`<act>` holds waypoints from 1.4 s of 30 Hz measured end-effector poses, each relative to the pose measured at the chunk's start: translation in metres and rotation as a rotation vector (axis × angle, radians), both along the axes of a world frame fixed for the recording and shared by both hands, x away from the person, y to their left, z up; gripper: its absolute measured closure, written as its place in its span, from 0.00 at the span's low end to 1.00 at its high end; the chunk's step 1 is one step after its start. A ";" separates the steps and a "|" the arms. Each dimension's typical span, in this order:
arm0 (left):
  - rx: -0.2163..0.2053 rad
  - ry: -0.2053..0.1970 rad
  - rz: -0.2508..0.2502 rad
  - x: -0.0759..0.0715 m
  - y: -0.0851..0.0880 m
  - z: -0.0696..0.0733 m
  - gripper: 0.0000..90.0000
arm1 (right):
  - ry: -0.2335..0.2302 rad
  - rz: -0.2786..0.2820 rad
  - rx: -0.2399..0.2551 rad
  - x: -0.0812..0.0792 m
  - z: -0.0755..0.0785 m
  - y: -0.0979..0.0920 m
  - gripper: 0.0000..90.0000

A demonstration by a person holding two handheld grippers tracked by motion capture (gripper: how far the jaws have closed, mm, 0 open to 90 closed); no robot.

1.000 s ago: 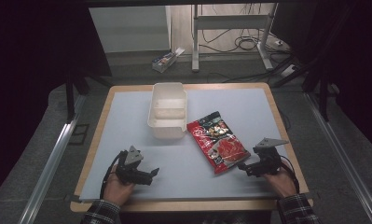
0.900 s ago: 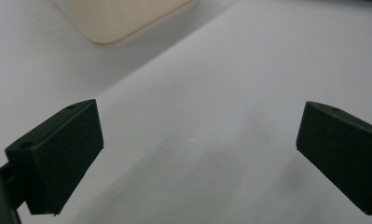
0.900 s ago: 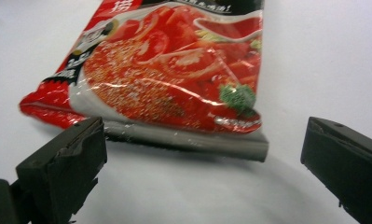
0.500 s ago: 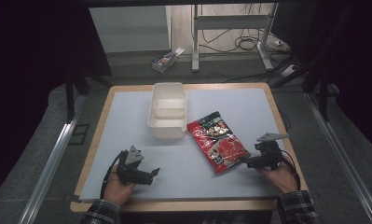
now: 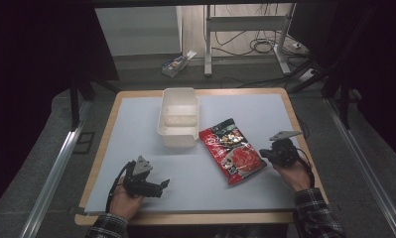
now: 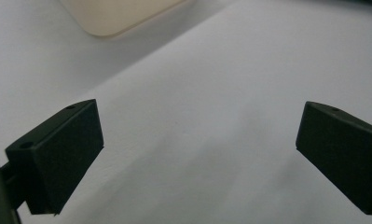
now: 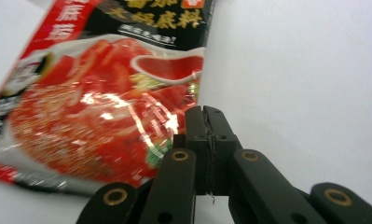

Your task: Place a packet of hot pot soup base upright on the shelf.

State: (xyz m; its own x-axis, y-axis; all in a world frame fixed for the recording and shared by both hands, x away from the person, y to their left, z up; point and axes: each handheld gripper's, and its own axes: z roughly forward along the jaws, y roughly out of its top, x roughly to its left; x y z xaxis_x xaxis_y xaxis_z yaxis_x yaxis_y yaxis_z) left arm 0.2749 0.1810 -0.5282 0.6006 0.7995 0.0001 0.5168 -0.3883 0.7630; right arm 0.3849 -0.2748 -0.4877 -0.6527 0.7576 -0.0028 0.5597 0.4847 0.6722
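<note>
A red and black food packet [image 5: 230,151] lies flat on the pale mat, right of centre. My right gripper [image 5: 263,154] sits at the packet's right edge. In the right gripper view its jaws [image 7: 205,116] are pressed together just in front of the packet's [image 7: 104,93] corner, and I see nothing pinched between them. My left gripper [image 5: 163,184] rests near the front left of the mat, pointing right. Its jaws [image 6: 197,158] stand wide apart over bare mat.
A white rectangular container [image 5: 178,116] stands at the back middle of the mat, just left of the packet; its corner [image 6: 113,14] shows ahead of the left jaws. The wooden table edge [image 5: 185,218] frames the mat. A metal stand and cables lie on the floor beyond.
My right gripper has moved away from the person, up along the packet's right edge. The packet and my left gripper have stayed put.
</note>
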 end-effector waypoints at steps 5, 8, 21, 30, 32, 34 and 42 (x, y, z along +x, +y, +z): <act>0.017 0.008 0.002 0.000 -0.002 -0.001 0.01 | 0.040 -0.020 -0.052 0.010 -0.014 0.003 0.99; 0.001 0.002 -0.019 -0.001 -0.001 0.000 0.01 | 0.064 -0.013 -0.062 0.011 -0.019 0.003 0.99; 0.044 -0.015 -0.054 -0.004 -0.008 0.001 0.03 | 0.090 0.082 -0.079 -0.015 -0.020 0.011 0.99; 0.024 -0.032 -0.029 -0.005 -0.005 0.005 0.10 | 0.101 0.169 -0.072 -0.031 -0.022 0.021 0.99; 0.025 -0.034 -0.034 -0.006 -0.005 0.006 0.12 | 0.102 0.184 -0.073 -0.033 -0.022 0.024 0.99; 0.030 -0.037 -0.038 -0.006 -0.005 0.006 0.14 | 0.108 0.201 -0.066 -0.035 -0.022 0.026 0.99; 0.052 -0.041 -0.033 -0.007 -0.007 0.007 0.17 | 0.117 0.240 -0.070 -0.041 -0.022 0.036 0.99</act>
State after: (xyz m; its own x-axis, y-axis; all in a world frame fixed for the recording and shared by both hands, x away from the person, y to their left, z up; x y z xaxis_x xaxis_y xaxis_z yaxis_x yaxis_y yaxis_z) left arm 0.2680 0.1742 -0.5207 0.6257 0.7773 0.0662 0.4714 -0.4443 0.7618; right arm 0.3442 -0.2386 -0.5101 -0.8122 0.5822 0.0366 0.4955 0.6555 0.5699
